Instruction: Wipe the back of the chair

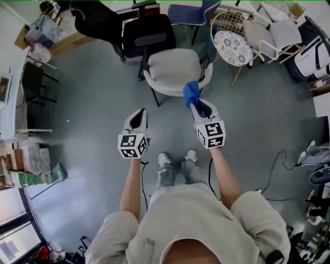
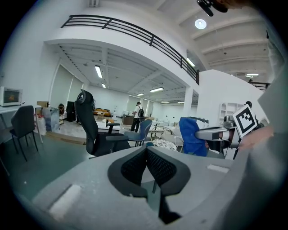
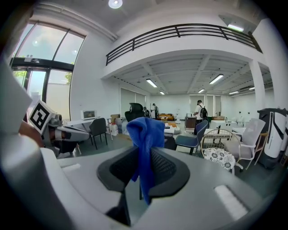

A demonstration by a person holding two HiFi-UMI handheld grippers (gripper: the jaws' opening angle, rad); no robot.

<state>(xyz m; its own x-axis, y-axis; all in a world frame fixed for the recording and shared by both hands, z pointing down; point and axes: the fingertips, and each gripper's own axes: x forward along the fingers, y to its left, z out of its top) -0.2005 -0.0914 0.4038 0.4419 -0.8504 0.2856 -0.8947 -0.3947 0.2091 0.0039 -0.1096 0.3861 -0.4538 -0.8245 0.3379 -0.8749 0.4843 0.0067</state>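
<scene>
A white chair [image 1: 174, 67] with a curved back rim [image 1: 167, 91] stands on the grey floor just ahead of me. My right gripper [image 1: 199, 106] is shut on a blue cloth [image 1: 191, 93], which hangs at the right end of the chair's back rim. In the right gripper view the cloth [image 3: 145, 132] is bunched above the closed jaws of that gripper [image 3: 146, 155] and trails down between them. My left gripper [image 1: 138, 112] is shut and empty, held left of the chair and apart from it. In its own view that gripper [image 2: 146, 151] holds nothing, and the cloth [image 2: 191, 137] shows to the right.
Beyond the white chair stand a black office chair [image 1: 147, 35] and a blue chair [image 1: 186, 12]. A wire chair with a floral cushion [image 1: 233, 47] and white chairs [image 1: 273, 34] are at the back right. A cable [image 1: 273, 170] lies on the floor at right. My shoes [image 1: 178, 157] are close behind the grippers.
</scene>
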